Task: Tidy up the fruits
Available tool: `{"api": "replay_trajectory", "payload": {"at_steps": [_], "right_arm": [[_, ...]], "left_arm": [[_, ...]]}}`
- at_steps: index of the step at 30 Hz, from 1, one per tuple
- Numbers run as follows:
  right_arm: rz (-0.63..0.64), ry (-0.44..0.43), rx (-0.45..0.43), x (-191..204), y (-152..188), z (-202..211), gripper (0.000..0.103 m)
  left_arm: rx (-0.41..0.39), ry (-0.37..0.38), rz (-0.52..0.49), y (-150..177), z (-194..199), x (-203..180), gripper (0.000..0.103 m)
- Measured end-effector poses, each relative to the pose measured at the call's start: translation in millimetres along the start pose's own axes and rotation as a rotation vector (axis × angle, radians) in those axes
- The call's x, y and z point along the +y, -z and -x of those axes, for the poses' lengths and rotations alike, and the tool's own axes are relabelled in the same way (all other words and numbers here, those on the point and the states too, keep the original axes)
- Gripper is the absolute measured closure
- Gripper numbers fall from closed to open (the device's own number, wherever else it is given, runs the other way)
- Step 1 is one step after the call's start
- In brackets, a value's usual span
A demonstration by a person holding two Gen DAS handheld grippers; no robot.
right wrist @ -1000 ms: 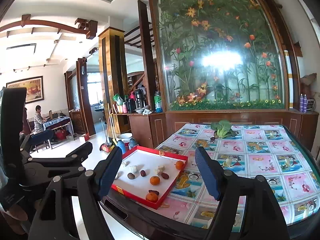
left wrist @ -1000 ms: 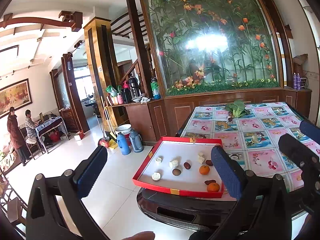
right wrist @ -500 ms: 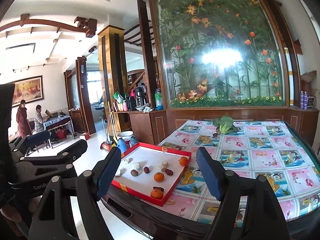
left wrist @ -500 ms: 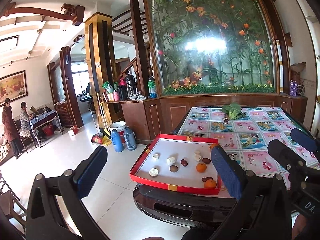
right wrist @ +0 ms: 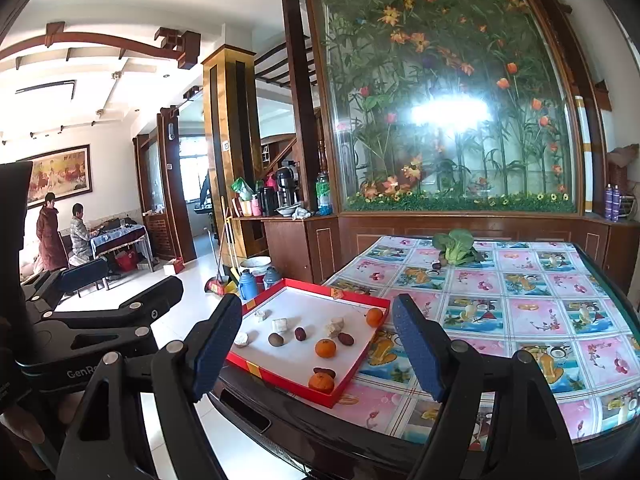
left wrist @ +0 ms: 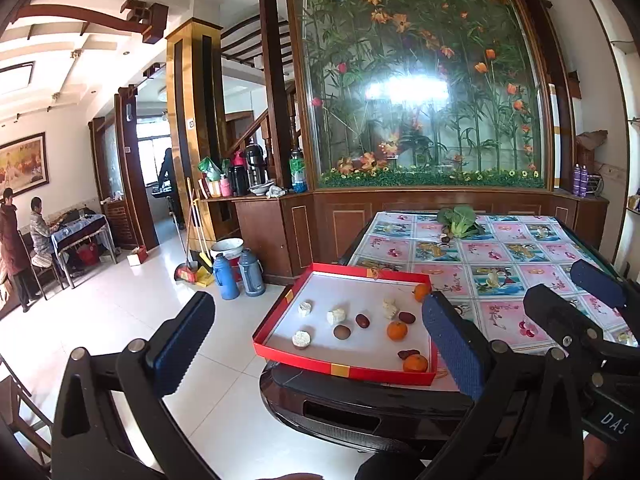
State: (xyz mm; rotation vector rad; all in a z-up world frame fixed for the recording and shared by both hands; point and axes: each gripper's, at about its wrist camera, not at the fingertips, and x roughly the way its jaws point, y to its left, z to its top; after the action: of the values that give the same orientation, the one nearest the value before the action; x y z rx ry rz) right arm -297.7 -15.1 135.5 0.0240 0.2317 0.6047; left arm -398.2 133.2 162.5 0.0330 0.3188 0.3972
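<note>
Beyond right gripper, red tray, oranges

White letters "GenR" — cut off — are showing on the black plastic left gripper; "DAS" is showing on the black right gripper.

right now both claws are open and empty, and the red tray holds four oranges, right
Not quite: the red tray holds three oranges, not four, as the right wrist view shows. Both the left claw and right claw are indeed open and empty.
</note>
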Motion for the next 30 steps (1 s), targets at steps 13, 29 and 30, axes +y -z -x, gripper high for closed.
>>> {"api": "replay_trajectory", "payload": {"at_steps": [13, 29, 30], "right_arm": [[0.005, 0.002, -0.007, -1, -2, 2, 0.025], [0.002, 0.009, -0.01, -1, -3, 6, 0.025], [0.0, 0.009, -0.009, -1, -4, 6, 0.025]], "left_arm": [[0.0, -0.02, 0.007, 2, 0, 3, 0.0], [-0.015, 0.003, 0.046, 3, 5, 10, 0.0], [-0.019, -0.001, 0.043, 4, 6, 10, 0.0]]}}
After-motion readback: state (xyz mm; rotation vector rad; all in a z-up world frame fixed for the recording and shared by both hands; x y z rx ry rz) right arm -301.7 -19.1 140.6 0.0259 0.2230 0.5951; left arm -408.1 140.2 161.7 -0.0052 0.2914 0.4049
